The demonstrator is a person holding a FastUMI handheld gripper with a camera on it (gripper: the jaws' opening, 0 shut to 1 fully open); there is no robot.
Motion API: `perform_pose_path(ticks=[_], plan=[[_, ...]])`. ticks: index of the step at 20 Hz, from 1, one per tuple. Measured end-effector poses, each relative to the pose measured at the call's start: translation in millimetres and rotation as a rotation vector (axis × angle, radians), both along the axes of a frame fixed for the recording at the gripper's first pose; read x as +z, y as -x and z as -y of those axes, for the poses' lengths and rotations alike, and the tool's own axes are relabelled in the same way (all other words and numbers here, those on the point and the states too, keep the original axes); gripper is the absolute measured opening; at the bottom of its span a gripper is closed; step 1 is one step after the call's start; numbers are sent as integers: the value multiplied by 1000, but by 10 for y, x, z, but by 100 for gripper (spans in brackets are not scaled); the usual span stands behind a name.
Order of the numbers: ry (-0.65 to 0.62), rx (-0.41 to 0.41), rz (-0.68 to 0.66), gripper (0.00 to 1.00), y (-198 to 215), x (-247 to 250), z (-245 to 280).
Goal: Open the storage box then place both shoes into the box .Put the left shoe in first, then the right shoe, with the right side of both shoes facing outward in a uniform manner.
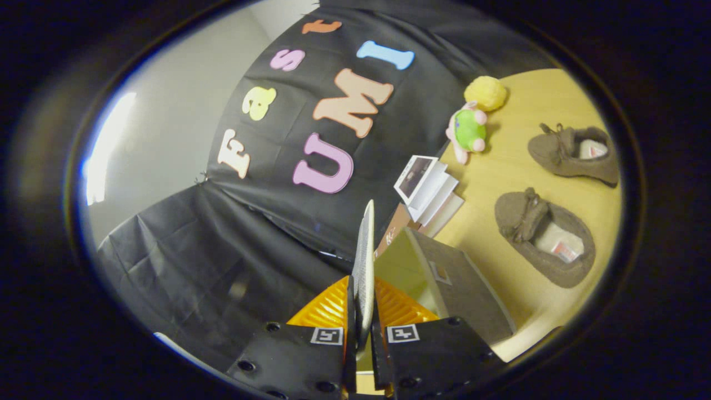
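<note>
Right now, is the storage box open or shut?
Open. The gripper is shut on the lid, holding it edge-on, raised off the storage box, whose pale inside shows. Both shoes lie outside on the table.

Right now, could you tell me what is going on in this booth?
A hand-held gripper has its jaws shut on the thin lid of the storage box, lifting it open. The view is tilted, so the wooden table runs up one side. Two brown shoes lie on the table beyond the box, not yet packed. Some booklets, a green plush toy and a yellow ball sit farther back.
</note>
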State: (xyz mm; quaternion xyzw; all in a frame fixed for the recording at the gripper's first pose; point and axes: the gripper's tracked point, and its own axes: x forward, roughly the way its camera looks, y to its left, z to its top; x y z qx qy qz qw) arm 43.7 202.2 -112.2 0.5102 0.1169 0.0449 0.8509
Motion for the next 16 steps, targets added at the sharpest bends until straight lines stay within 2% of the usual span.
perform_pose_path(ticks=[8, 12, 16], plan=[[181, 83, 28, 17, -184, 552, -545], [244, 142, 40, 21, -169, 793, -1000], [317, 225, 58, 21, -104, 892, -1544]])
